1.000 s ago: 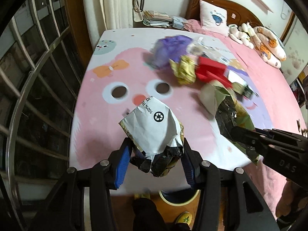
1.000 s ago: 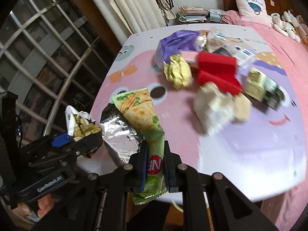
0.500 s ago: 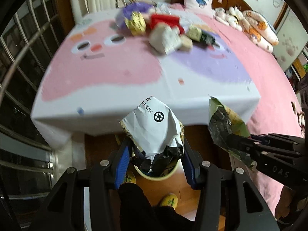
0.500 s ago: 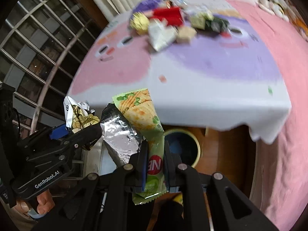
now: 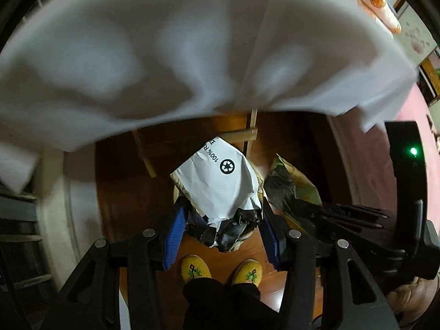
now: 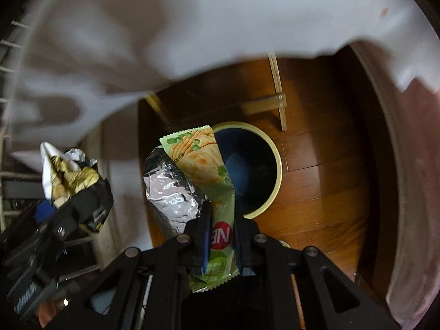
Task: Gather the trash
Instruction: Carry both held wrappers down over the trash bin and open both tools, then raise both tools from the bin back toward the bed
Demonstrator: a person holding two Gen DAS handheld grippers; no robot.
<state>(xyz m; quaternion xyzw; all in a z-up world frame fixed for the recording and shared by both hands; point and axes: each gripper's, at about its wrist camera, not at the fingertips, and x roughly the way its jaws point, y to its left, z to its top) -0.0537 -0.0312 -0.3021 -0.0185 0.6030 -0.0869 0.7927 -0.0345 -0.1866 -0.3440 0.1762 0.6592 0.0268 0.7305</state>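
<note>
Both claws grip trash: left gripper [image 5: 222, 214] half-open around a crumpled bag [image 5: 220, 189], right gripper [image 6: 221, 236] pinching a wrapper [image 6: 217, 200]. Only right view shows the bin [image 6: 276, 165] at one o'clock; left shows slippers [image 5: 195, 268].

Crumpled white wrapper [image 5: 220, 189] and green snack wrapper [image 6: 209, 181] hang above blue bin [image 6: 276, 162].

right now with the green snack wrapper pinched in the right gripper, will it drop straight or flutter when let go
The green snack wrapper with the torn silver foil inside looks empty and flat, so probably very light and apt to flutter. It stands up unsupported above the right gripper, so it likely has some stiffness. It may drift past the dark round bin's rim.
</note>
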